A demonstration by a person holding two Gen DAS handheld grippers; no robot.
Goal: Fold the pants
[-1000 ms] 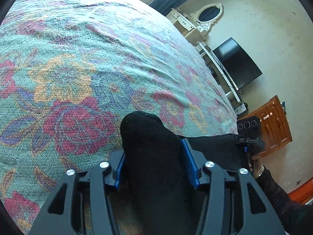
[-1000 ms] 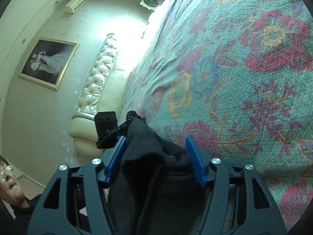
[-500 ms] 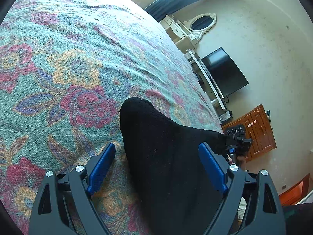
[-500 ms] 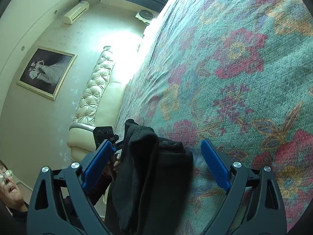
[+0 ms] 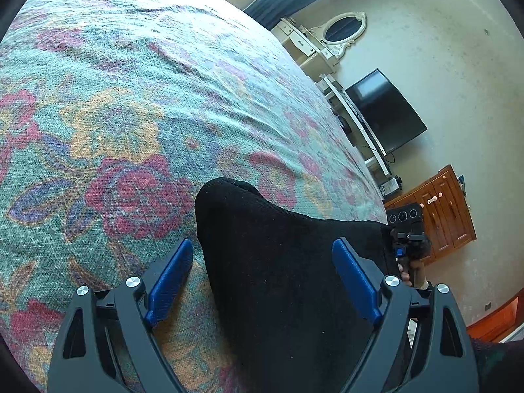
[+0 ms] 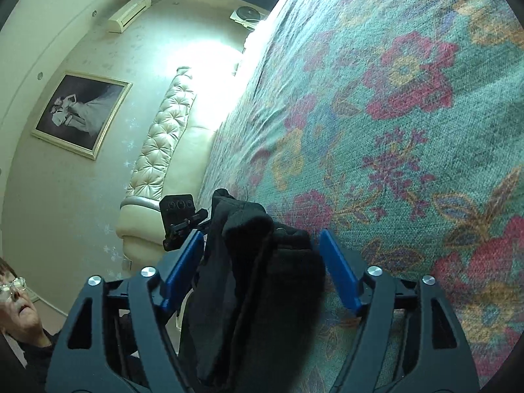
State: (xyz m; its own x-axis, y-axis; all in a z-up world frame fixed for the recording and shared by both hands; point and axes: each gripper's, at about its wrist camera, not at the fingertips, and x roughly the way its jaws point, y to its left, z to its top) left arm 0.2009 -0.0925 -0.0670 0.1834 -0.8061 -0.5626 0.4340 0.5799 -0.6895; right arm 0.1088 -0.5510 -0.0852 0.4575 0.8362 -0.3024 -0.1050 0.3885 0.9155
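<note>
- Nearest in the left wrist view, the left gripper (image 5: 262,275) has its two blue pads spread wide apart. Black pants (image 5: 281,278) lie between them, and neither pad presses on the cloth.
- In the right wrist view, the right gripper (image 6: 262,265) has its jaws closing. A bunched, layered end of the pants (image 6: 258,275) sits between the blue pads; the right pad stands just clear of the cloth, and the left pad lies close against it.
- The pants rest on a bed covered by a floral bedspread (image 5: 131,104) in green, red and orange, near its edge.
- Seen from the left, the right gripper (image 5: 406,232) shows at the far end of the dark cloth, with a hand (image 5: 411,270) under it.
- Seen from the right, the left gripper (image 6: 181,219) shows beyond the pants.
- Farther off: a dark television (image 5: 386,114), a wooden cabinet (image 5: 439,209) and an oval mirror (image 5: 344,29).
- On the other side: a cream tufted sofa (image 6: 163,150) and a framed picture (image 6: 82,113) on the wall.
</note>
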